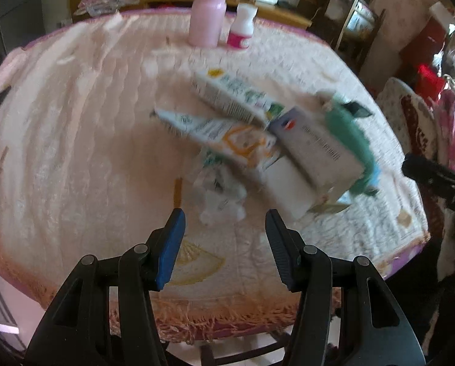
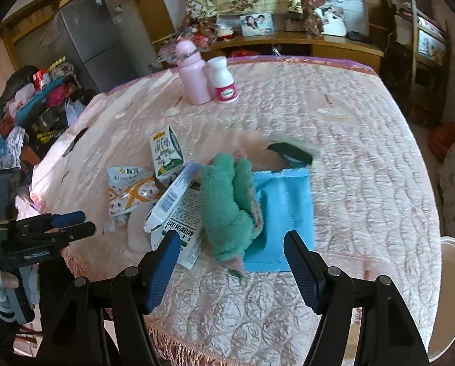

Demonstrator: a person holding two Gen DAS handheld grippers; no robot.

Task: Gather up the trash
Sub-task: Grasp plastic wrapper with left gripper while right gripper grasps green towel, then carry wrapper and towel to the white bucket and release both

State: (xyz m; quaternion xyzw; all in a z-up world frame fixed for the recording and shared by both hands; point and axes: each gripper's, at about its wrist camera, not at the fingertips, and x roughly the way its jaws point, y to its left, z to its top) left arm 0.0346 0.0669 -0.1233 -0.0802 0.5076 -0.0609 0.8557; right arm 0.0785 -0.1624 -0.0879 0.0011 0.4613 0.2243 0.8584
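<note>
Trash lies heaped on a pink quilted tablecloth. The pile holds a green-and-white milk carton, an orange-printed snack packet, a grey-white box and a crumpled clear wrapper. My left gripper is open and empty, its tips just short of the wrapper. In the right wrist view my right gripper is open and empty, hovering over a fuzzy green cloth on a blue sheet. The box, carton and packet lie to its left.
A pink bottle and a white pill bottle stand at the table's far side. A dark teal item lies behind the blue sheet. The fringed table edge is near me. A white chair stands at the right, with cluttered furniture around.
</note>
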